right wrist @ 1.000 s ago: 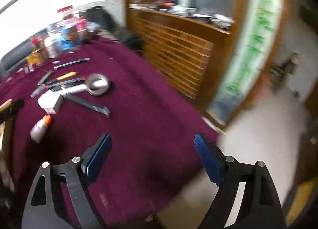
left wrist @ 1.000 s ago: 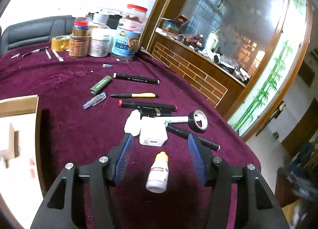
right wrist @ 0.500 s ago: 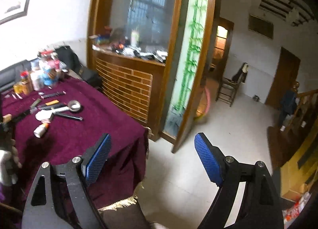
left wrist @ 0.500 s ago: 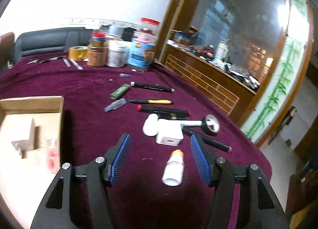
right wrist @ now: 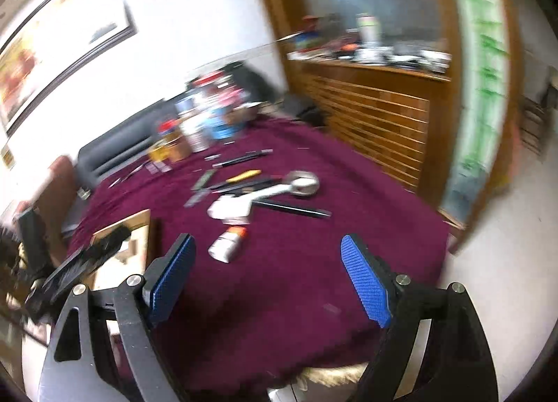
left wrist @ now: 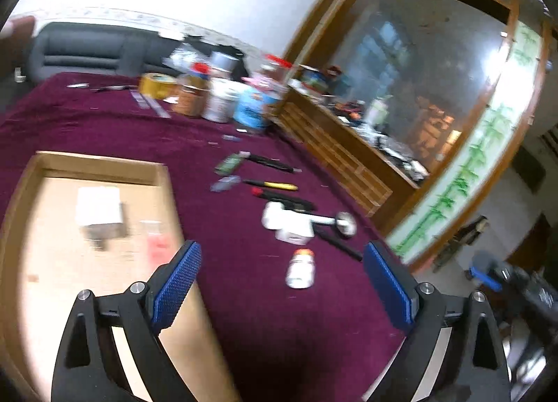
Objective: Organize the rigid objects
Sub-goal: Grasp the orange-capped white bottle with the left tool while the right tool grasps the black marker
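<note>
A small white bottle with an orange cap (left wrist: 300, 267) (right wrist: 228, 243) lies on the maroon tablecloth (left wrist: 244, 318). My left gripper (left wrist: 282, 285) hovers short of it; its jaws are opening and nothing is between the pads. Beyond the bottle lie a white charger (left wrist: 293, 227), a tape roll (left wrist: 343, 224) and several pens and markers (left wrist: 279, 185). A cardboard box (left wrist: 101, 161) at the left holds a white block (left wrist: 99, 206) and a red item (left wrist: 157, 245). My right gripper (right wrist: 268, 278) is open and empty above the table's near edge.
Jars and tins (left wrist: 219, 102) and a yellow tape roll (left wrist: 157, 84) stand at the table's far side, before a dark sofa (left wrist: 90, 49). A wooden counter (left wrist: 348, 157) runs along the right. The floor (right wrist: 505, 262) drops off past the table's right edge.
The left gripper drew back and leftward, its jaws spread wider, and the bottle now lies further ahead. The right gripper swung from the room and floor back toward the table.
</note>
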### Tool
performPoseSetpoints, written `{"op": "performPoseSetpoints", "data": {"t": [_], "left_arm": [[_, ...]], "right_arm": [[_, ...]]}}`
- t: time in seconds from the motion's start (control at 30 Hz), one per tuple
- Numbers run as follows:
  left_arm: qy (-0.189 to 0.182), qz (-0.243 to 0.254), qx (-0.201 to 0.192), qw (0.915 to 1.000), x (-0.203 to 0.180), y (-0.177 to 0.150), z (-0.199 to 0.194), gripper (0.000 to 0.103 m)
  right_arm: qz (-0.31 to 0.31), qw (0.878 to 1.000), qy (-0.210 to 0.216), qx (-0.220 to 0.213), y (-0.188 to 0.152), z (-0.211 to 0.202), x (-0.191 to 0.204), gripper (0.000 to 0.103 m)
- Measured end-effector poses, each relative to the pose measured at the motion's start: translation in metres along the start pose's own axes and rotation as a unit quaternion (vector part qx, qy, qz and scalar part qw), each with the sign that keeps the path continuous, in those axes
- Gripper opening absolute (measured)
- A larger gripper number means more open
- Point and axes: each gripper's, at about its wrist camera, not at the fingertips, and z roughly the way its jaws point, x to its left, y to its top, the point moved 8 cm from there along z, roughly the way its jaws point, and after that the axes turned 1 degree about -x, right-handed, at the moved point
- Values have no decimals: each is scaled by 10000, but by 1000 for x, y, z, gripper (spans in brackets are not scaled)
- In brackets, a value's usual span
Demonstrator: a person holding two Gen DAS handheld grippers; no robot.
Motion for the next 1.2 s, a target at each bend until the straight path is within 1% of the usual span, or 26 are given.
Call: {"op": "performPoseSetpoints", "data": {"t": [0.03, 0.07, 0.13, 0.17, 0.23, 0.27, 0.33, 0.4, 0.5, 0.6, 0.7, 0.77, 0.8, 0.83, 0.87, 0.9, 0.93, 0.97, 1.03, 1.07, 1.1, 1.13, 1.2], "left_arm": [[34, -100, 61, 9999, 9, 0, -2, 91], [-14, -268, 166, 9995, 17, -2, -3, 91], [-118, -442, 309, 9985, 25, -7, -4, 91], [-141, -424, 344, 9984, 26, -8, -6, 91], [-143, -291, 406, 9986, 29, -12, -10, 91], [-180, -256, 453, 9985, 30, -13, -12, 91], [-280, -156, 528, 9981, 32, -13, -19, 91], [-244, 40, 479, 9985, 33, -8, -29, 91], [-224, 270, 510, 9981, 30, 1, -36, 91], [-89, 382, 561, 9977, 25, 4, -30, 91], [-6, 307, 801, 9963, 14, -1, -13, 91], [74, 304, 948, 9950, 4, -8, -3, 91], [134, 333, 984, 9945, -1, -10, 1, 91], [237, 387, 1010, 9939, -9, -14, 7, 91], [312, 442, 1027, 9932, -16, -17, 14, 91], [355, 480, 1052, 9927, -23, -19, 19, 91], [404, 522, 1107, 9917, -31, -23, 30, 91], [431, 554, 1159, 9908, -38, -25, 40, 91], [474, 689, 1233, 9888, -56, -31, 68, 91], [570, 793, 1257, 9873, -62, -33, 83, 91], [794, 965, 1329, 9832, -68, -37, 105, 90], [918, 1095, 1417, 9795, -70, -41, 122, 90], [1217, 1420, 1670, 9680, -73, -52, 154, 90]], "right_arm": [[-116, 9999, 45, 62, 3, 14, 11, 86], [-225, 9996, 78, 166, 5, 30, 21, 86], [-320, 9980, 97, 543, 4, 63, 30, 86], [-335, 9957, 26, 861, 2, 89, 28, 86], [-401, 9905, -189, 1301, 0, 129, 16, 86], [-465, 9882, -281, 1429, -2, 141, 8, 85], [-616, 9801, -510, 1818, -4, 179, -17, 81], [-672, 9740, -523, 2099, -2, 199, -37, 78], [-658, 9675, -219, 2433, -8, 216, -55, 78], [-811, 9630, -116, 2568, -16, 227, -61, 78], [-1022, 9580, 27, 2678, -28, 239, -60, 77], [-1202, 9575, 69, 2620, -28, 248, -57, 60], [-1329, 9583, 11, 2530, -29, 249, -55, 51], [-1508, 9581, -80, 2434, -30, 249, -54, 46], [-1588, 9576, -37, 2401, -30, 247, -51, 40], [-1679, 9556, 117, 2419, -32, 242, -47, 24], [-1721, 9522, 308, 2506, -36, 236, -44, 16], [-1747, 9498, 431, 2559, -39, 232, -42, 13], [-1812, 9446, 702, 2645, -48, 219, -40, 13], [-1829, 9431, 806, 2656, -52, 214, -40, 13], [-1850, 9416, 921, 2657, -54, 210, -42, 13], [-1853, 9412, 979, 2650, -54, 209, -42, 13], [-1786, 9414, 1146, 2621, -52, 209, -44, 13]]}}
